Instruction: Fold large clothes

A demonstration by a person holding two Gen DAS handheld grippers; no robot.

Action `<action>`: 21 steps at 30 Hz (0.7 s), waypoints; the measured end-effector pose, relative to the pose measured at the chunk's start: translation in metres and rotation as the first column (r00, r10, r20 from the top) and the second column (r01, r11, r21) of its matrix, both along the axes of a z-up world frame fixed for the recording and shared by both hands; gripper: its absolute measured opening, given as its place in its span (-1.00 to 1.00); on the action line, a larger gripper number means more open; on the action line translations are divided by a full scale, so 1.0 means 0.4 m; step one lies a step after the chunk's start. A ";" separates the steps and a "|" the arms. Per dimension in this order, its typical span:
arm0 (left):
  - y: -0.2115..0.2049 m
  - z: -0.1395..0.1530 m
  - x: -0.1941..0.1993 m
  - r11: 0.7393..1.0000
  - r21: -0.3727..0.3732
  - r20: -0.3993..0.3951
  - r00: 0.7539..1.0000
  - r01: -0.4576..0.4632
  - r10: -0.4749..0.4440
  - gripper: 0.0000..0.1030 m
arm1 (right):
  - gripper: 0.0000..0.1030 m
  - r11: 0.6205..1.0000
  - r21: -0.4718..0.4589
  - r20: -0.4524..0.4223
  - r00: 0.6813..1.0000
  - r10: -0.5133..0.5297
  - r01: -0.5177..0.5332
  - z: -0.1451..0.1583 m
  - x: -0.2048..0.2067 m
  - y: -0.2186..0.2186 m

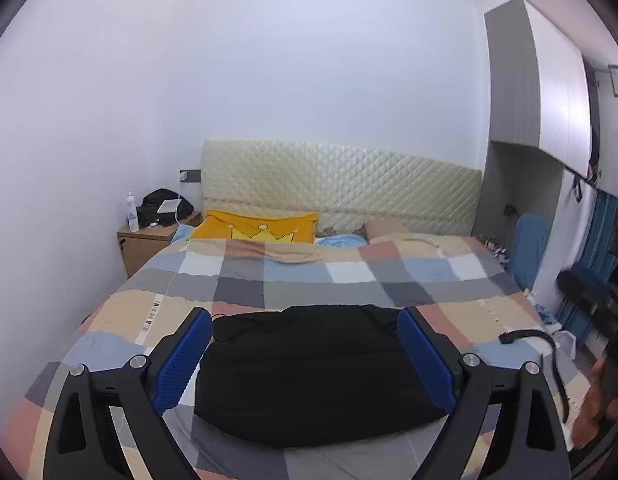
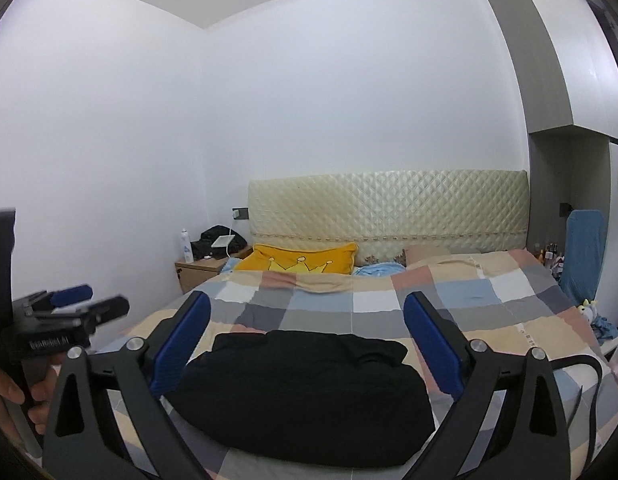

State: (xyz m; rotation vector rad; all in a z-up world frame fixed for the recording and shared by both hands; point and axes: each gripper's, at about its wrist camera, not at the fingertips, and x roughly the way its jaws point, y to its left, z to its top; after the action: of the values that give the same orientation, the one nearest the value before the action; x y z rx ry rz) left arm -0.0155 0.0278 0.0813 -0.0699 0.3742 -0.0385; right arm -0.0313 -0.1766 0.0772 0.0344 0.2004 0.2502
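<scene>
A black garment (image 1: 309, 376) lies folded into a thick rectangular bundle on the checked quilt (image 1: 245, 280) near the bed's foot. My left gripper (image 1: 304, 314) hovers above it, its blue pads (image 1: 181, 360) spread wide apart and touching nothing. In the right wrist view the same black garment (image 2: 301, 396) lies below my right gripper (image 2: 307, 298), whose jaws are also open and hold nothing. At the left edge of that view a hand carries the left gripper (image 2: 95, 300). The right gripper (image 1: 589, 292) shows as a dark blur at the right edge of the left wrist view.
A yellow crown pillow (image 1: 255, 228) and a quilted headboard (image 1: 341, 180) are at the bed's far end. A wooden nightstand (image 1: 143, 246) with a white bottle and a black bag stands at the far left. Wardrobes (image 1: 549, 92) line the right wall. A black strap (image 1: 549, 344) lies at the bed's right edge.
</scene>
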 end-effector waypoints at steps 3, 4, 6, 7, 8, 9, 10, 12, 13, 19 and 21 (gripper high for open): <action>-0.004 -0.004 -0.040 1.000 -0.001 0.035 0.999 -0.018 0.018 0.84 | 0.92 1.000 0.002 -0.005 1.000 -0.012 0.012 -0.036 -0.030 0.006; -0.005 -0.015 -0.045 1.000 -0.005 0.025 0.999 -0.020 0.020 0.83 | 0.93 1.000 0.005 -0.010 1.000 -0.017 0.017 -0.051 -0.040 0.006; -0.003 -0.038 -0.046 1.000 -0.025 -0.002 1.000 -0.007 0.007 0.83 | 0.93 0.999 0.003 -0.017 0.999 -0.032 0.032 -0.075 -0.059 0.004; -0.002 -0.050 -0.047 1.000 -0.030 -0.018 1.000 -0.005 0.005 0.83 | 0.94 0.999 0.002 -0.019 0.999 -0.039 0.039 -0.089 -0.066 0.002; -0.003 -0.059 -0.049 1.000 -0.027 -0.027 1.000 -0.009 0.008 0.83 | 0.94 0.999 0.009 -0.020 0.999 -0.047 0.047 -0.099 -0.078 -0.001; -0.007 -0.069 -0.048 1.000 -0.014 -0.038 0.999 -0.018 0.017 0.83 | 0.95 0.998 0.019 -0.023 0.998 -0.051 0.052 -0.104 -0.083 -0.005; -0.011 -0.076 -0.044 1.000 -0.003 -0.050 0.998 -0.026 0.026 0.84 | 0.96 0.998 0.032 -0.031 0.998 -0.052 0.053 -0.109 -0.090 -0.008; -0.021 -0.082 -0.043 1.000 0.000 -0.061 0.998 -0.020 0.020 0.83 | 0.99 0.998 0.031 -0.031 0.998 -0.050 0.051 -0.115 -0.101 -0.009; -0.026 -0.084 -0.043 1.000 0.002 -0.065 0.998 -0.015 0.015 0.84 | 0.99 0.998 0.018 -0.032 0.998 -0.062 0.063 -0.116 -0.104 -0.006; -0.038 -0.119 -0.048 1.000 -0.014 -0.097 0.995 -0.007 0.006 0.83 | 0.99 0.996 0.009 -0.065 0.994 -0.093 0.094 -0.140 -0.108 -0.014; -0.030 -0.136 -0.046 0.999 -0.046 -0.116 0.993 -0.008 0.003 0.83 | 0.99 0.995 0.017 -0.091 0.991 -0.094 0.096 -0.158 -0.104 -0.020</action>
State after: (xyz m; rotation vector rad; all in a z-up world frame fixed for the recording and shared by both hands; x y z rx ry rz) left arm -0.0339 0.0158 0.0267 -0.1193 0.4888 -0.0377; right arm -0.0730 -0.1848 0.0142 0.0766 0.2853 0.1555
